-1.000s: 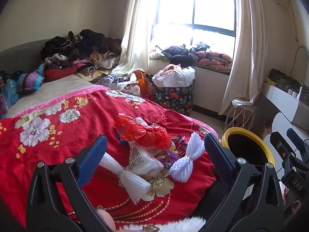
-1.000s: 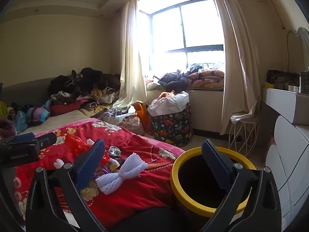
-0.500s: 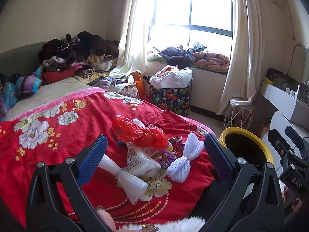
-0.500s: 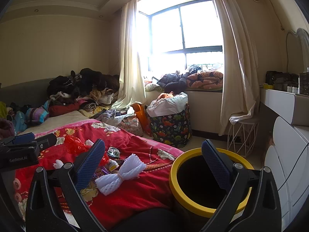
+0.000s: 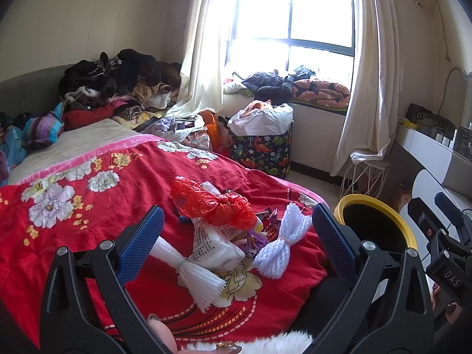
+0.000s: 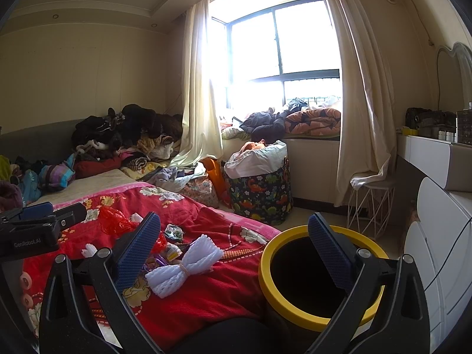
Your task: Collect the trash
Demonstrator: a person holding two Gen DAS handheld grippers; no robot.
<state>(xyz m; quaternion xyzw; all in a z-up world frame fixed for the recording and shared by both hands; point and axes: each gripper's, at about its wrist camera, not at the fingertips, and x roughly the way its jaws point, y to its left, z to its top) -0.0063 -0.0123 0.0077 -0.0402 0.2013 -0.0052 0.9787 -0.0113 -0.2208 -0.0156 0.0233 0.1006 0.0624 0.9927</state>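
Note:
Trash lies in a heap on the red floral blanket: a red plastic bag, a white printed bag, small wrappers and two white foam nets. My left gripper hovers open just short of the heap, empty. A black bin with a yellow rim stands at the bed's foot. My right gripper is open and empty, its right finger over the bin's mouth. One foam net and wrappers show in the right wrist view.
Clothes are piled at the headboard and on the window sill. A dinosaur-print hamper stands below the window, a white wire stool by the curtain, a white dresser along the right wall.
The left wrist view has drifted slightly, so the trash heap sits a little lower and nearer. Both grippers stay open. The trash has not moved.

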